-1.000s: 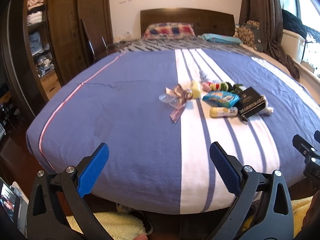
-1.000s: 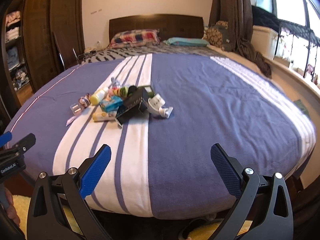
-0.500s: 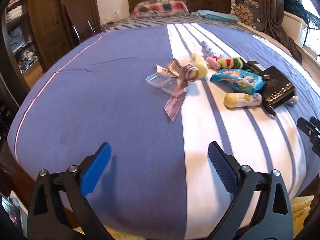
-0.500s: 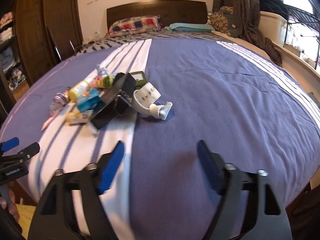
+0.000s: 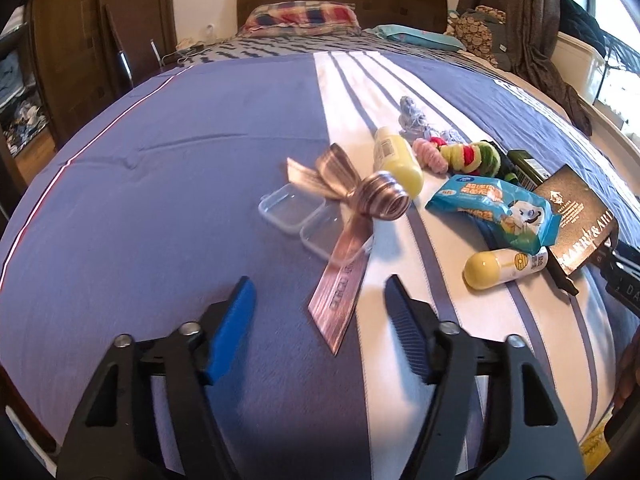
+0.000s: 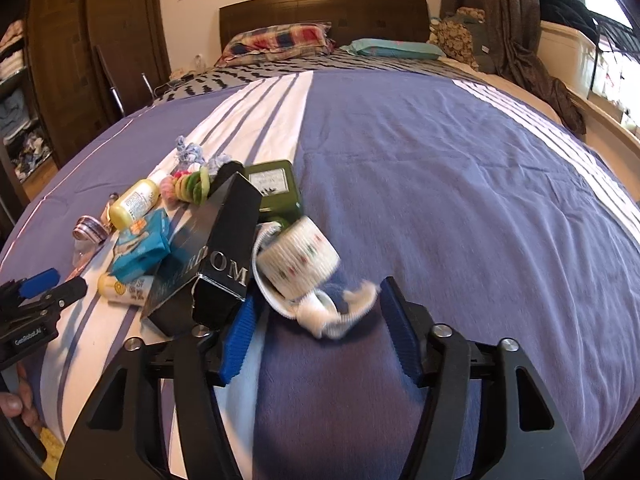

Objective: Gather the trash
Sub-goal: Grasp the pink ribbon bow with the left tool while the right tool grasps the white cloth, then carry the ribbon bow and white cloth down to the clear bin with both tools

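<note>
A heap of small things lies on the blue-and-white striped bed (image 5: 160,184). My left gripper (image 5: 322,320) hangs low over the cover, its jaws closing, with the tail of a silver-pink ribbon bow (image 5: 360,196) between the fingertips but untouched. Beside the bow are clear plastic boxes (image 5: 290,208), a yellow bottle (image 5: 396,156), a blue wipes pack (image 5: 496,208) and a black box (image 5: 576,224). My right gripper (image 6: 316,320) is also closing. The loose end of a white ribbed sock (image 6: 300,256) sits between its pads, which stand clear of it. The black box (image 6: 224,252) leans at its left finger.
Coloured scrunchies (image 5: 460,156) and a green tin (image 6: 276,188) lie behind the heap. Pillows (image 6: 280,40) and a headboard are at the far end, a wardrobe (image 6: 80,60) is on the left, and curtains with a window ledge (image 6: 560,52) are on the right. A hand (image 6: 16,404) holds the left gripper.
Both grippers have moved forward and down over the bed to the heap, and their jaws have narrowed. The ribbon tail and the sock end now lie between the fingertips.
</note>
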The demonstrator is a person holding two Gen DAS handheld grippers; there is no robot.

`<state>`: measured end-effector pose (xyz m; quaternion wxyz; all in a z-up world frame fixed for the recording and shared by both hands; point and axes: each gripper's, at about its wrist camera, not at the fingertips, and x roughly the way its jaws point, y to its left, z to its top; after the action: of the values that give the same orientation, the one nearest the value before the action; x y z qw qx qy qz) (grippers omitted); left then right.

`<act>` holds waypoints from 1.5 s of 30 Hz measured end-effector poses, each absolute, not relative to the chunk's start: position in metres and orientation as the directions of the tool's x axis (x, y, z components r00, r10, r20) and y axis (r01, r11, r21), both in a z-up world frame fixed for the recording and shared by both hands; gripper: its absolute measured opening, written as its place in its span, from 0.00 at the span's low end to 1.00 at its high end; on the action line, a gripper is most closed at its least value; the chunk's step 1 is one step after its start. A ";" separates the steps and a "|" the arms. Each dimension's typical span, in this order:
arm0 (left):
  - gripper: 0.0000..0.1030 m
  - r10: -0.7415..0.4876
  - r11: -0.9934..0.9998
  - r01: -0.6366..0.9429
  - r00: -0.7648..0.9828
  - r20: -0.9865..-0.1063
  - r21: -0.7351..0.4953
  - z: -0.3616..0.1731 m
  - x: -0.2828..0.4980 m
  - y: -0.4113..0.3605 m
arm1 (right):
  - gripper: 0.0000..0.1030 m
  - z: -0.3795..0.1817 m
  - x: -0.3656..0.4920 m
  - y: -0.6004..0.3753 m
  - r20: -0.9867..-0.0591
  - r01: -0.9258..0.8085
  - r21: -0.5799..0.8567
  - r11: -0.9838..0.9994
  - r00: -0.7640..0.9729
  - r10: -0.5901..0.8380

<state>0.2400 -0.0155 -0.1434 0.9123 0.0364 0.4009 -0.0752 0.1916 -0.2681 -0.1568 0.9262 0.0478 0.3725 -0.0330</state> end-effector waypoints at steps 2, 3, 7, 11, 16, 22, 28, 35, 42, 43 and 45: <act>0.43 -0.119 0.984 0.176 0.669 -0.734 0.000 -0.142 0.241 -0.016 | 0.37 -0.157 0.194 -0.266 -0.694 0.091 0.059 0.994 0.720 -0.025; 0.33 -0.123 0.984 0.179 0.668 -0.734 -0.002 -0.142 0.241 -0.018 | 0.31 -0.157 0.194 -0.265 -0.694 0.087 0.055 0.995 0.720 -0.024; 0.08 -0.143 0.980 0.199 0.664 -0.734 -0.011 -0.142 0.237 -0.018 | 0.21 -0.154 0.191 -0.265 -0.689 0.090 0.058 0.994 0.724 -0.025; 0.00 -0.183 0.977 0.206 0.660 -0.728 -0.059 -0.138 0.224 -0.014 | 0.20 -0.147 0.181 -0.270 -0.678 0.114 0.062 0.992 0.734 -0.042; 0.00 -0.191 0.974 0.222 0.685 -0.703 -0.048 -0.122 0.204 -0.017 | 0.20 -0.126 0.162 -0.278 -0.646 0.142 0.062 0.988 0.760 -0.069; 0.00 -0.224 0.966 0.253 0.740 -0.634 -0.046 -0.080 0.171 -0.023 | 0.20 -0.096 0.136 -0.275 -0.602 0.132 0.062 0.989 0.796 -0.068; 0.00 -0.249 0.961 0.275 0.787 -0.565 -0.041 -0.043 0.132 -0.025 | 0.20 -0.067 0.101 -0.269 -0.558 0.105 0.074 0.992 0.828 -0.046; 0.00 -0.275 0.955 0.295 0.822 -0.499 -0.039 -0.012 0.080 -0.023 | 0.20 -0.040 0.049 -0.249 -0.509 0.027 0.098 0.995 0.861 0.027; 0.00 -0.331 0.936 0.349 0.816 -0.475 -0.051 -0.009 0.027 -0.029 | 0.20 -0.035 0.006 -0.227 -0.491 -0.063 0.117 0.991 0.864 0.113; 0.00 -0.337 0.933 0.355 0.814 -0.473 -0.052 -0.010 0.021 -0.029 | 0.20 -0.036 0.000 -0.224 -0.492 -0.076 0.116 0.990 0.862 0.124; 0.00 -0.350 0.928 0.369 0.810 -0.471 -0.054 -0.013 0.008 -0.030 | 0.20 -0.038 -0.009 -0.220 -0.495 -0.093 0.110 0.990 0.858 0.136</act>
<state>0.0082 -0.0297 -0.0126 0.9511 0.0201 0.2435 -0.1889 -0.0093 -0.2197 -0.0376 0.9630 0.0412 0.2596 0.0594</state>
